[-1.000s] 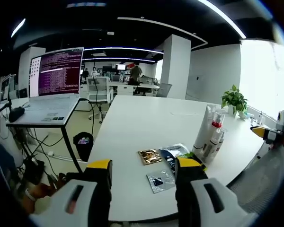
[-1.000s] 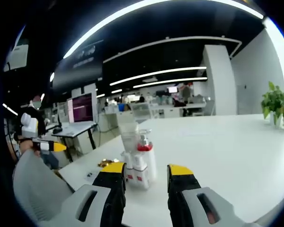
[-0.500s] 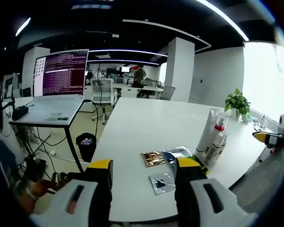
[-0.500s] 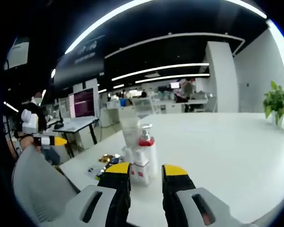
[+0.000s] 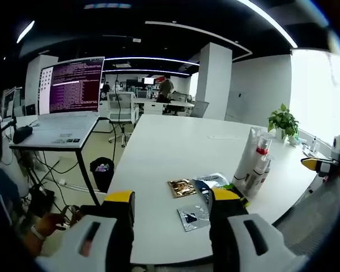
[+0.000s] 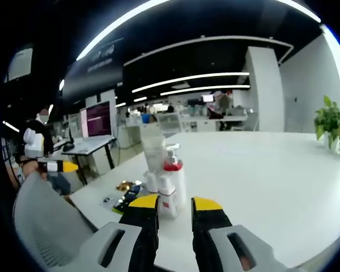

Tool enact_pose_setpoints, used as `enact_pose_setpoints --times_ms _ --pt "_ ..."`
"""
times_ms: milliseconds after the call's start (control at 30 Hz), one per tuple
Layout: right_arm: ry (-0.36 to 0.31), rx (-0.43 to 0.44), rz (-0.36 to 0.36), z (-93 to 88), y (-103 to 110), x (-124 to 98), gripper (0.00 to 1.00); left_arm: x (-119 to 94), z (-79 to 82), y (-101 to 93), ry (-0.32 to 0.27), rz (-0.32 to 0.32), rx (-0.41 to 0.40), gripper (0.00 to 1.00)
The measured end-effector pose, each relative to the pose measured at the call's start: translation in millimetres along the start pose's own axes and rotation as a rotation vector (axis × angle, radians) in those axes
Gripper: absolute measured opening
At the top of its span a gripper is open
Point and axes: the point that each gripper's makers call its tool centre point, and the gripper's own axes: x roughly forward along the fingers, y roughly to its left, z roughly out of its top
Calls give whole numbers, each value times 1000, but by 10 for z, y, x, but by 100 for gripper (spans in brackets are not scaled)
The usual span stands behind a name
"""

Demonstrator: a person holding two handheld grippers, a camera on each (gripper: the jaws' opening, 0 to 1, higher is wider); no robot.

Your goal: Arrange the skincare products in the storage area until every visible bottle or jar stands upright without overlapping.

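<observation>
1. A cluster of upright skincare bottles [image 5: 254,164] stands on a white table [image 5: 175,147] near its 3 o'clock edge; flat sachets [image 5: 195,195] lie just beside them at 8 o'clock.
2. The left gripper [image 5: 173,207] is empty, jaws wide apart, short of the sachets.
3. The right gripper [image 6: 174,205] is empty, jaws narrowly parted, bottles at 12 o'clock.
4. This looks like the approach step; next, close in carefully.
5. The table edge lies close; open tabletop extends beyond.

Probably office: desks [image 5: 158,103], monitor [image 5: 71,86]
</observation>
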Motion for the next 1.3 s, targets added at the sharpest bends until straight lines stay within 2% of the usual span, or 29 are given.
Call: enact_pose_setpoints --times_ms 233,400,633,800,1300 --pt "3 4 -7 -4 -9 -1 17 -9 4 -14 3 0 3 47" --pt "35 20 -12 -53 -25 11 17 -15 8 -2 2 5 -2 47" --pt "48 3 -21 -76 -36 9 17 -19 10 4 3 8 -2 47" --pt "75 -27 -35 -120 -54 14 12 -20 -4 8 11 9 -3 48" --pt "71 -34 -31 -117 -54 17 17 -12 -48 5 38 6 0 48"
